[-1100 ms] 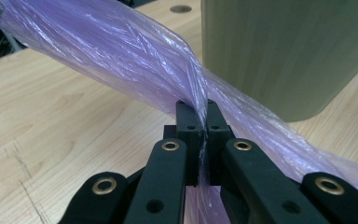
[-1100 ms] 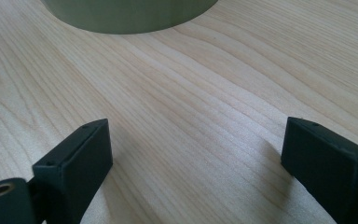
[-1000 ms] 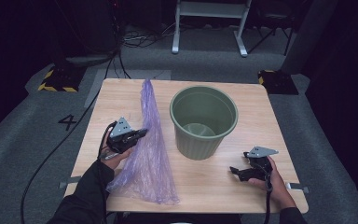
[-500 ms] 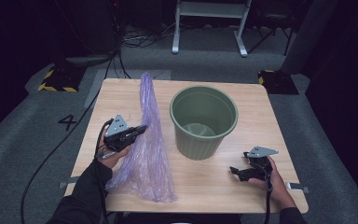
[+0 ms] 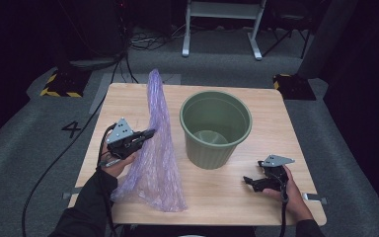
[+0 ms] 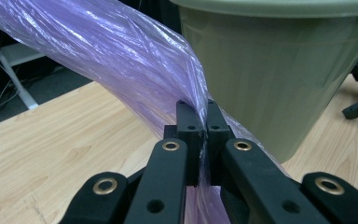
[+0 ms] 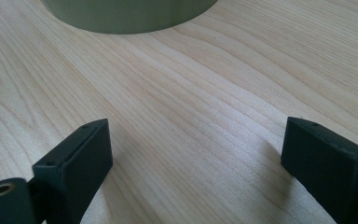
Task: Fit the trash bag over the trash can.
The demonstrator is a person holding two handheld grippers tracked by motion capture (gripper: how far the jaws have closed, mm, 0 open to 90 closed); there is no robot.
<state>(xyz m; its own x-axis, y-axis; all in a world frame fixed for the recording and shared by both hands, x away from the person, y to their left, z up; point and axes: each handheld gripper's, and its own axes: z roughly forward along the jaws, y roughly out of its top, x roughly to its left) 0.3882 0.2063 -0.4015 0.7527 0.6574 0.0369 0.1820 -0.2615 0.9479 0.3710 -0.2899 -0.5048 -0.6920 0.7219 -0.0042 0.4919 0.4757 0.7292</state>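
Observation:
A long purple plastic bag (image 5: 155, 148) lies across the left half of the wooden table, from the far edge to the near edge. My left gripper (image 5: 145, 134) is shut on the bag's left side about halfway along; in the left gripper view the film (image 6: 135, 60) is pinched between the two jaws and lifted a little. A green plastic bin (image 5: 215, 127) stands upright and empty at the table's middle, close to the bag (image 6: 279, 70). My right gripper (image 5: 249, 180) rests open on the table at the near right, nothing between its fingers (image 7: 74, 158), the bin's base (image 7: 130, 14) ahead.
The wooden table (image 5: 276, 103) has bare wood to the right of the bin and at the near right. Cables trail off the left edge to the grey floor. A white metal stand (image 5: 222, 19) and yellow-black blocks (image 5: 59, 84) sit beyond the far edge.
My left gripper has lifted slightly and shifted a little left with the pinched bag, raising the film. The right gripper has stayed where it was.

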